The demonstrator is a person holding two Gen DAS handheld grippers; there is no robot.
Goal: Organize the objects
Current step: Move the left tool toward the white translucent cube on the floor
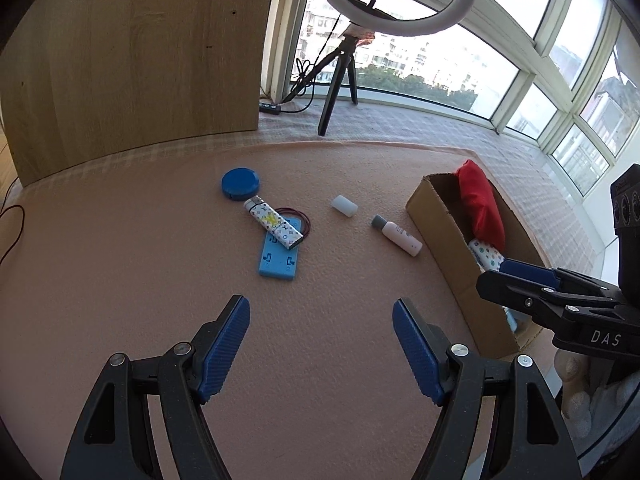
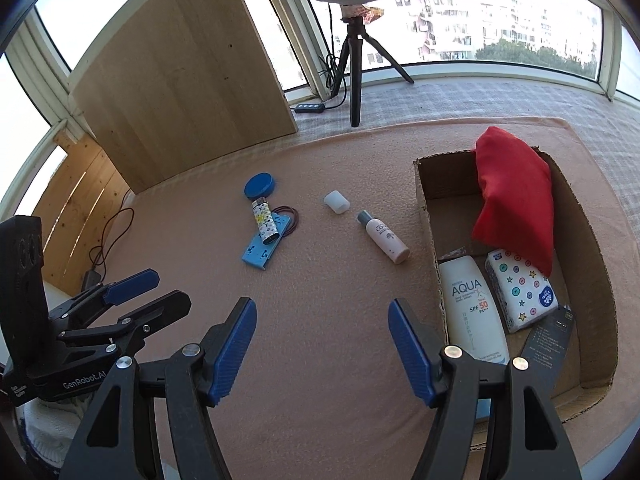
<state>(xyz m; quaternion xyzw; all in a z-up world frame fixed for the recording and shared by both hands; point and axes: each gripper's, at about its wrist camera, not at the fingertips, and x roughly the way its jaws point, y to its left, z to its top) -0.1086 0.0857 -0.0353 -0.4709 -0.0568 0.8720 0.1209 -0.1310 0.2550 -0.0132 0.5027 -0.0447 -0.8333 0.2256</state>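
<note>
On the pink mat lie a blue round lid (image 1: 240,184) (image 2: 259,185), a patterned lighter (image 1: 273,222) (image 2: 264,221) resting on a blue flat holder (image 1: 280,255) (image 2: 263,248), a dark hair band (image 1: 298,218) (image 2: 289,216), a white cap (image 1: 344,206) (image 2: 336,201) and a small pink bottle (image 1: 397,235) (image 2: 383,237). The cardboard box (image 1: 442,220) (image 2: 426,216) on the right holds a red pouch (image 1: 480,204) (image 2: 514,200), an AQUA sunscreen bottle (image 2: 472,308), a tissue pack (image 2: 520,292) and a dark card (image 2: 550,338). My left gripper (image 1: 321,348) and right gripper (image 2: 322,350) are open, empty, near the mat's front.
A ring light on a black tripod (image 1: 340,76) (image 2: 356,64) stands at the back by the windows. A wooden panel (image 1: 132,64) (image 2: 188,76) rises at the back left. Cables (image 2: 116,236) trail at the left edge.
</note>
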